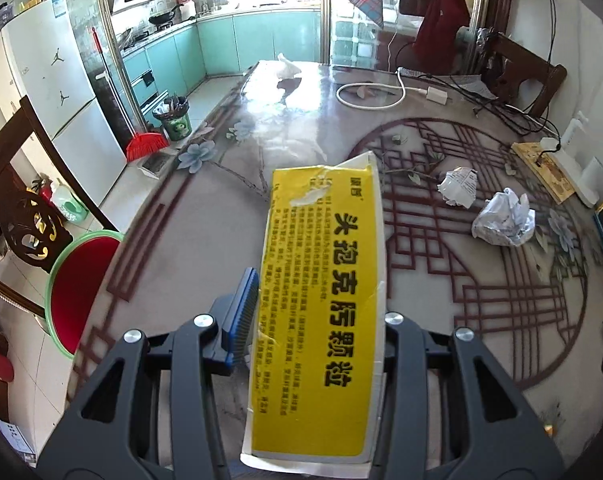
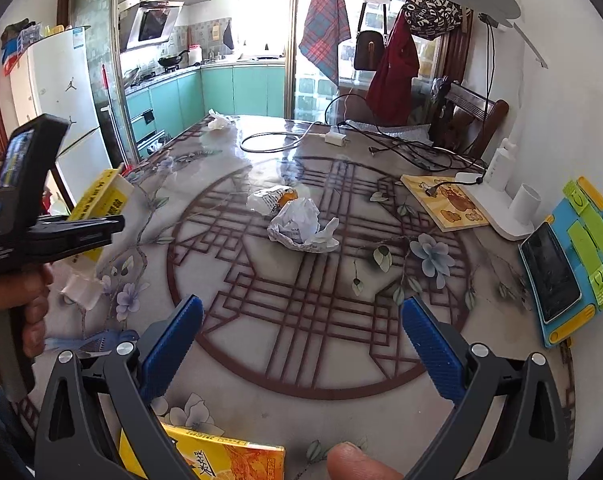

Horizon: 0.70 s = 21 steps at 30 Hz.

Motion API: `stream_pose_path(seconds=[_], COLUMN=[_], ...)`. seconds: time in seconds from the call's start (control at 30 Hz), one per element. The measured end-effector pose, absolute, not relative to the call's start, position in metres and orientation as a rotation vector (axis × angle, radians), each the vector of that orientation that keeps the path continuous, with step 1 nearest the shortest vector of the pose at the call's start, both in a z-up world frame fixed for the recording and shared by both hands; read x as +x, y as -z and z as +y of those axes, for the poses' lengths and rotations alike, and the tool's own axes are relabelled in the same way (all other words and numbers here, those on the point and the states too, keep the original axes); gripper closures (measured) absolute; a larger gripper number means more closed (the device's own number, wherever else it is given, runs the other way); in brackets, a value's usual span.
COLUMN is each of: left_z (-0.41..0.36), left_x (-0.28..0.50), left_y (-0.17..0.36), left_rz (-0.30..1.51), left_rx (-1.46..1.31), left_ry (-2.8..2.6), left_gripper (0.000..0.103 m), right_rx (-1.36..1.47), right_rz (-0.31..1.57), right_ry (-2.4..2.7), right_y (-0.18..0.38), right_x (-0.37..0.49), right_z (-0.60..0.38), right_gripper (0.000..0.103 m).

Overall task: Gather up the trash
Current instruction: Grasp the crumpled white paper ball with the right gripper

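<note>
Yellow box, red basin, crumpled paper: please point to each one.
yellow box [image 1: 321, 280], left wrist view, middle of its printed face
red basin [image 1: 81, 288], left wrist view, red inside
crumpled paper [image 2: 301, 224], right wrist view, its middle

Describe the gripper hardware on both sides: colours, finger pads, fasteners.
Both match: dark grey-black plastic linkage arms with triangular cut-outs and round silver pivot bolts. Fingers carry blue ribbed pads. The right gripper shows both pads; the left gripper shows one. Seen from the side, the left unit has a black pistol-style body.

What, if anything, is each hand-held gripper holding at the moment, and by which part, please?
The left hand-held gripper is shut on the yellow box, gripping its long side faces near the lower end. The right hand-held gripper is open and holds nothing.
</note>
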<state>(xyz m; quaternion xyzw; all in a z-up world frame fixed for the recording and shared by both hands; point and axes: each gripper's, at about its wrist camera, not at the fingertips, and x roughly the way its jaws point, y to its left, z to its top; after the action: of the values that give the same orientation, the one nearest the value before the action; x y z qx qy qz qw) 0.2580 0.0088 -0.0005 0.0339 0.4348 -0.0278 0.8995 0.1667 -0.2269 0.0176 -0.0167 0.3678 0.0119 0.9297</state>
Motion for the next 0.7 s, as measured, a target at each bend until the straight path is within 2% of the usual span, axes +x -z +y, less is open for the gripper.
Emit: stream_pose_path(seconds=[0.3, 0.7], left_z=[0.054, 0.069], left_x=[0.208, 0.195], left_y=[-0.039, -0.038], left_rz=[0.817, 0.781], left_rx=[0.106, 0.061], left_ry=[0.148, 0.21], left_gripper=[0.062, 0.062], right_rx=[-0.024, -0.086], right_rz=[0.773, 0.919], right_ry=[0.004, 0.014], right_y=[-0.014, 0.043], right_x=[0.231, 0.329], right_z=[-0.23, -0.221], right_gripper=[0.006, 0.007])
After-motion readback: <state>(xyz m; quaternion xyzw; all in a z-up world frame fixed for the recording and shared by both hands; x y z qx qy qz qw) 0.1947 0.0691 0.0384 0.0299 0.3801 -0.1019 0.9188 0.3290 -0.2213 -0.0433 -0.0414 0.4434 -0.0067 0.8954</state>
